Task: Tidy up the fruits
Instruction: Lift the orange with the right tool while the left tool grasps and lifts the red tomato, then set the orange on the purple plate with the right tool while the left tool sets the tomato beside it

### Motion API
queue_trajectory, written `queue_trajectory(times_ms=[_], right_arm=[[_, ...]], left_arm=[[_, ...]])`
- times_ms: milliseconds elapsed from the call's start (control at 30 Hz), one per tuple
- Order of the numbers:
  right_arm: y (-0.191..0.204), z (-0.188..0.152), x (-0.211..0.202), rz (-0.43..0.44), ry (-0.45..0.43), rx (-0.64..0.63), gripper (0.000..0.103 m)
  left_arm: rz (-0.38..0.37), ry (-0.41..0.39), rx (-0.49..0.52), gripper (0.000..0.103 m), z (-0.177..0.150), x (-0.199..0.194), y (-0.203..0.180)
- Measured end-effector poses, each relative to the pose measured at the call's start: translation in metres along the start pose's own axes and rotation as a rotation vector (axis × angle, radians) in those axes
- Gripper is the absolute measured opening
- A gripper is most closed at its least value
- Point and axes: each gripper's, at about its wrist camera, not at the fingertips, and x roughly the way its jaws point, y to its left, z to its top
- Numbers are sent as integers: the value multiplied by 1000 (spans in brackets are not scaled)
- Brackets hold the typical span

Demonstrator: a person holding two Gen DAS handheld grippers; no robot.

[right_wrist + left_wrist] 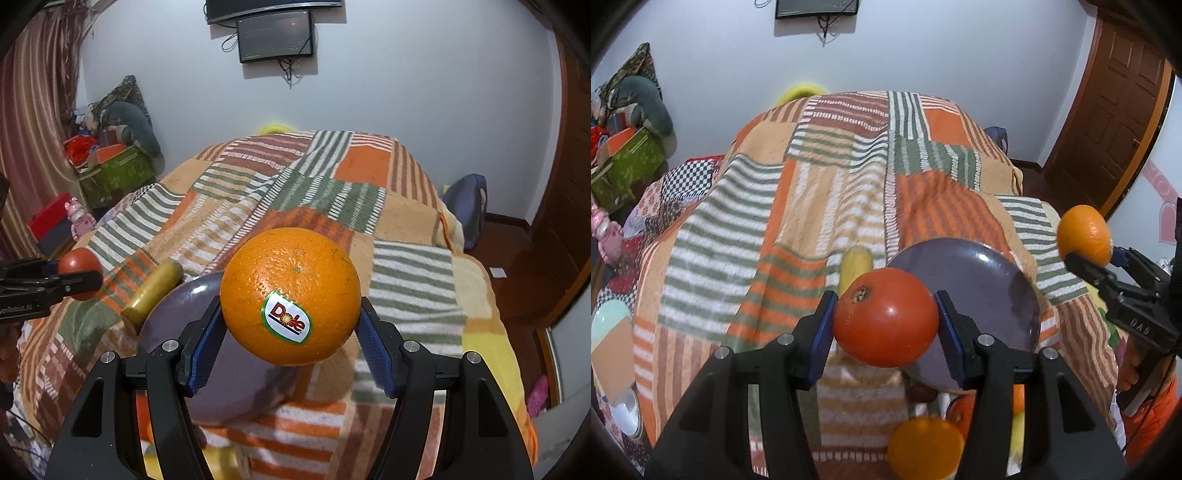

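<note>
Tomato [886, 317] sits clamped between the blue pads of the left gripper [886, 319], raised above the purple plate [990, 295] on the striped blanket [775, 221]; right gripper [291, 328] grips a Dole-stickered orange [290, 295] above the plate's near edge, a banana [153, 291] lying beside the plate's left edge

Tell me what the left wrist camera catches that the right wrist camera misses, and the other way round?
Only the left wrist view shows the loose orange fruit lying low in the frame and the brown wooden door.

Only the right wrist view shows the white Dole sticker on the held orange and the striped curtain.

Both show the round red tomato shut in the left gripper, the round orange shut in the right gripper, the purple plate, the yellow-green cylindrical item beside it and the striped patchwork blanket.
</note>
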Motion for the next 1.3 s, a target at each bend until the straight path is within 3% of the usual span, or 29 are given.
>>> queue_trajectory(times_ms=[500, 933, 1300], right_arm=[[14, 16, 50, 15, 48, -47, 65], [13, 5, 89, 44, 176, -71, 65], [15, 1, 104, 47, 235, -115, 65]], left_arm=[[-15, 35, 49, 52, 32, 52, -12], [-91, 178, 59, 52, 25, 110, -18], [-72, 227, 94, 52, 19, 127, -21]])
